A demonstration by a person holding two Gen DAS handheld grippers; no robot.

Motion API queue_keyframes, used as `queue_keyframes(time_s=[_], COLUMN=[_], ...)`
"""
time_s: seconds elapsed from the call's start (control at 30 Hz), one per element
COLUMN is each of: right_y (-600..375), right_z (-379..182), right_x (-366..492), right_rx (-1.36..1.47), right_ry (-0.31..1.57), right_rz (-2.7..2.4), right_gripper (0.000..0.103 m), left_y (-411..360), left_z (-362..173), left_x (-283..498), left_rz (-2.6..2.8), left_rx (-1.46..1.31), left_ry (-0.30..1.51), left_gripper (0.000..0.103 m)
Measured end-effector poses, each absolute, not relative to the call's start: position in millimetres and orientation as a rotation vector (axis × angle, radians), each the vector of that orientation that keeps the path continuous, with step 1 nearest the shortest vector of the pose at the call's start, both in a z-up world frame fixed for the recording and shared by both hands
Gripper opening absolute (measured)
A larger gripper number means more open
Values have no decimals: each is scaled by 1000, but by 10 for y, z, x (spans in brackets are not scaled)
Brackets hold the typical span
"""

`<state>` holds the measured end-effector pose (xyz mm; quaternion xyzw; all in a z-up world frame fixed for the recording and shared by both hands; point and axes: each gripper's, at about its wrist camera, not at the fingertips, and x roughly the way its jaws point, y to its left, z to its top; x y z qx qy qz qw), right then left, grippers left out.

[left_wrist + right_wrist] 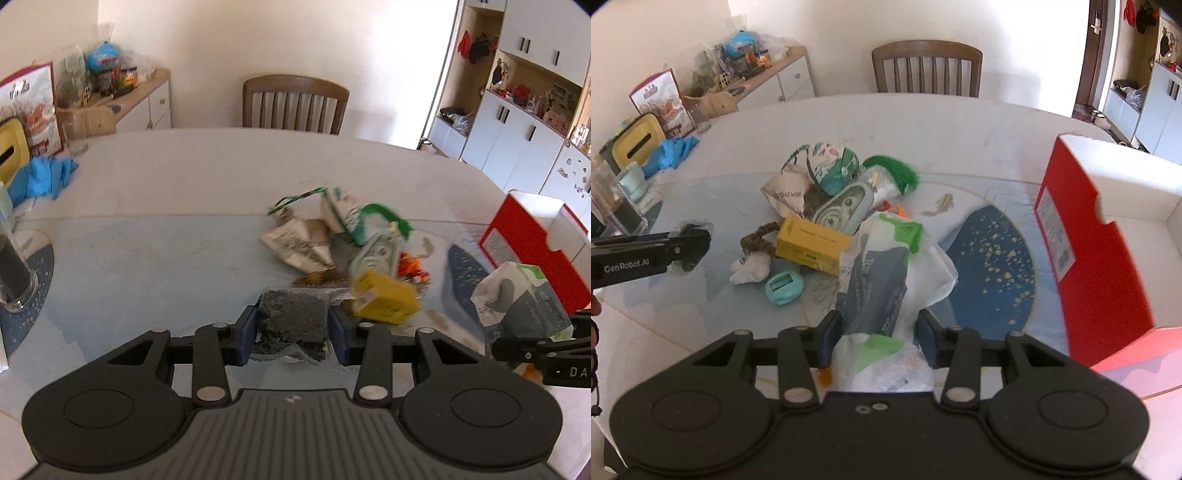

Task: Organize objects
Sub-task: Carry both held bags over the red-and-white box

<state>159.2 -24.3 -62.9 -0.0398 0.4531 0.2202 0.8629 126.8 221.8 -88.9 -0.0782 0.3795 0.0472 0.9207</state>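
My left gripper [291, 322] is shut on a clear packet of dark crumbly stuff [291, 317], held just above the table. In the right wrist view that left gripper [696, 245] comes in from the left with the dark packet [690, 264]. My right gripper [879, 328] is shut on a white, grey and green plastic bag [882, 273], which hangs forward from the pads; the bag [517, 302] also shows at the right of the left wrist view. Behind both lies a pile: a yellow box [812, 245], a teal geared case [842, 208], a green tassel [894, 171] and crumpled paper [786, 192].
An open red box [1097, 236] stands at the right on the white table [923, 122]. A small teal holder [783, 286] lies near the pile. A glass [14, 273], a blue cloth [40, 177] and a yellow tissue box [637, 142] are at the left. A wooden chair [295, 105] stands behind.
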Motion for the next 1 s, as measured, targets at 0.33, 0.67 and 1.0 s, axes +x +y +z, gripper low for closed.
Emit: queue_keyframes(time_s=[0.33, 0.67, 1.0], right_y=[-829, -1584, -2271], right_z=[-264, -38, -56], right_x=[1639, 1835, 2174], right_rx=[-60, -46, -46], right_ry=[897, 856, 841], right_rz=[497, 476, 404], right_gripper=[43, 43, 43], left_y=[1440, 561, -264], left_z=[-549, -325, -332], left_x=[1315, 1564, 1959], left_rz=[40, -27, -112], left_rx=[-121, -76, -5], left_ry=[740, 699, 715], left_gripper=[40, 40, 40])
